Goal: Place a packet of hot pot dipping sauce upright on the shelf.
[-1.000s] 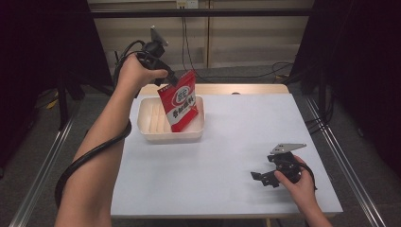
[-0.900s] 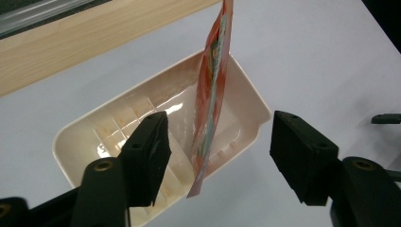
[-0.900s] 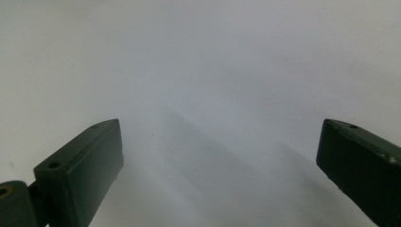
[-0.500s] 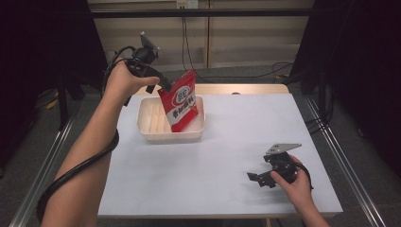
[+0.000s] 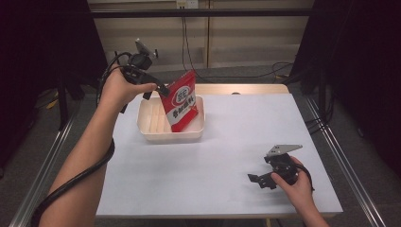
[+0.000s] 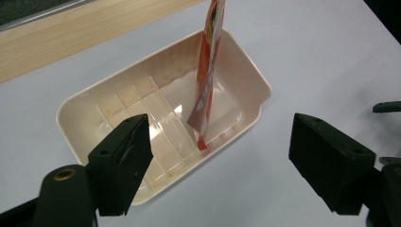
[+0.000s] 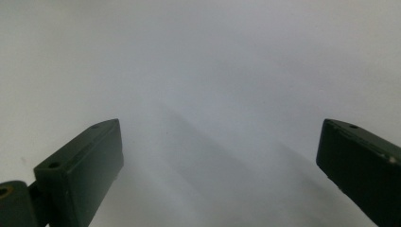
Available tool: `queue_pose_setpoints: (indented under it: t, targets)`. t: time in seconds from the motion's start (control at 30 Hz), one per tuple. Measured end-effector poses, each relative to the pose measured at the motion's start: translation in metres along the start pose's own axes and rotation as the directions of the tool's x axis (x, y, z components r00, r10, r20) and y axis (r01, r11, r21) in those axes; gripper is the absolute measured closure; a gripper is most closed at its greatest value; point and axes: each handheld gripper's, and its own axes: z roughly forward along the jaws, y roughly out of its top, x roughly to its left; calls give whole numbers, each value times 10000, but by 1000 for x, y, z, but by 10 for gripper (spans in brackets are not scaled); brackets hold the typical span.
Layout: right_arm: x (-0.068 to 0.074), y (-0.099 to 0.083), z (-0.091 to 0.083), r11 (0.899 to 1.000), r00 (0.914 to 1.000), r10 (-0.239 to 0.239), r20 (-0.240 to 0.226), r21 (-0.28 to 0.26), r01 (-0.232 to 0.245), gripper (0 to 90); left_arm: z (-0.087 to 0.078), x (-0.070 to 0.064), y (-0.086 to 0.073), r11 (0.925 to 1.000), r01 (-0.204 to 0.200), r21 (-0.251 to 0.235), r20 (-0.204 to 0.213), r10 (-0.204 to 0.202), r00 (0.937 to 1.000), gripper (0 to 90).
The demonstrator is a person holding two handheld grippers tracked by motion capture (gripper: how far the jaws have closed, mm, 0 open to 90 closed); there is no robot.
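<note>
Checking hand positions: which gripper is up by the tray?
The left gripper, raised beside the red packet in the tray; the right gripper rests low on the table.

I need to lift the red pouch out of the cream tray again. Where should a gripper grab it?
Grip the red pouch by its free top edge, coming from above with the jaws across its thin faces: it stands edge-up, leaning, its bottom down in the cream tray.

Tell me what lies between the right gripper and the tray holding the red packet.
Nothing: the high view shows bare white table between right gripper and tray.
</note>
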Motion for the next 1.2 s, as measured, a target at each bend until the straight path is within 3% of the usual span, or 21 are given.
queue_pose_setpoints:
  t: [0.13, 0.2, 0.47, 0.7, 1.2]
  targets:
    - [0, 0, 0, 10000, 10000, -56, 11, -13, 56, 14, 1, 1, -5, 10000, -38, -11, -3, 38, 10000, 187]
    - [0, 0, -1, 10000, 10000, -6, 10, -17, 6, 14, 3, 1, -9, 9998, 129, -155, 65, -128, 9999, 168]
    - [1, 0, 1, 10000, 10000, -11, 11, 58, 11, 15, 4, 6, -22, 9998, 15, -198, -4, -15, 10000, 110]
    - [3, 1, 0, 10000, 10000, -62, -40, 11, 62, 15, 8, 6, -37, 9991, 158, -396, 99, -154, 9998, 99]
    - [2, 1, -5, 10000, 9999, -48, 127, -56, 49, 15, 16, 0, -61, 9983, -107, -566, 76, 111, 9999, 90]
